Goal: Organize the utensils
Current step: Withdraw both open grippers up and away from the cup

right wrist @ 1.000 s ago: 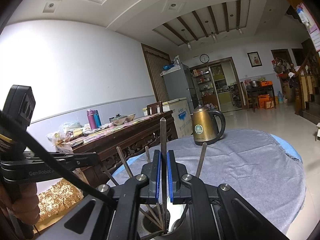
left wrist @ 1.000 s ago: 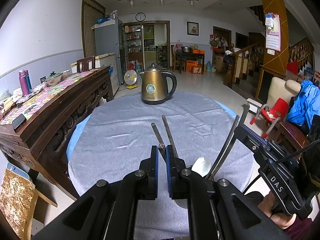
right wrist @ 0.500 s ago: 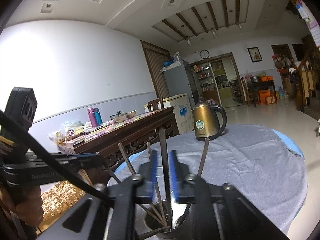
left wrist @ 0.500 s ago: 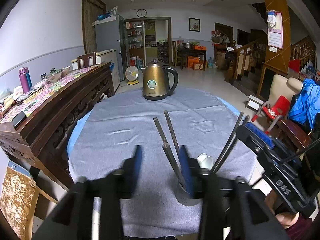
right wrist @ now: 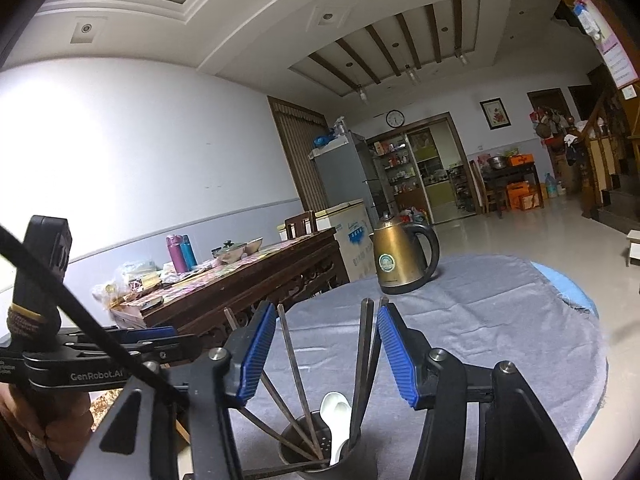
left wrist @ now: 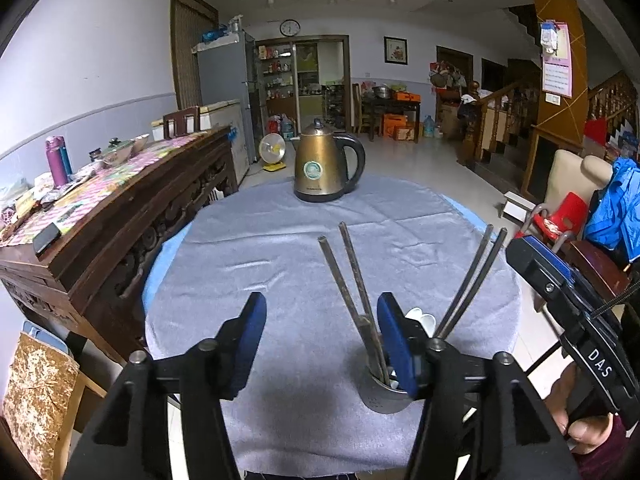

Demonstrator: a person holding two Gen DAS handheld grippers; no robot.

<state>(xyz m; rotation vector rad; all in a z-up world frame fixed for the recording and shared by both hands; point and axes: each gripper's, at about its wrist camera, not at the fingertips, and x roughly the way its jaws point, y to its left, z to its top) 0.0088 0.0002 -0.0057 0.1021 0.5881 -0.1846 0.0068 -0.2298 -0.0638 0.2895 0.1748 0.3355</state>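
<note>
The cup (left wrist: 385, 394) stands near the front edge of the table, on the grey cloth (left wrist: 280, 264), holding chopsticks and a white spoon (right wrist: 338, 420). One pair of chopsticks (left wrist: 352, 276) leans toward the kettle; a second pair (left wrist: 470, 280) leans off to the right. In the right wrist view the sticks fan out of the cup, the spoon's bowl among them.

The left gripper (left wrist: 320, 332) hangs over the cup with its blue pads spread wide and nothing between them but the leaning sticks, untouched. The right gripper (right wrist: 326, 354) is likewise wide apart above the cup, two upright sticks (right wrist: 366, 344) standing free between its pads.

A brass-coloured kettle (left wrist: 326, 168) sits at the far side of the cloth. Left of the table runs a dark carved sideboard (left wrist: 120, 216) with bottles and bowls on a patterned cover. Beyond are a fridge (left wrist: 224, 92), a wall clock (left wrist: 290, 28), a doorway with shelves, and stairs at the right.

A second ago both grippers were closed on chopsticks; now both have let go, and the sticks rest in the cup.
</note>
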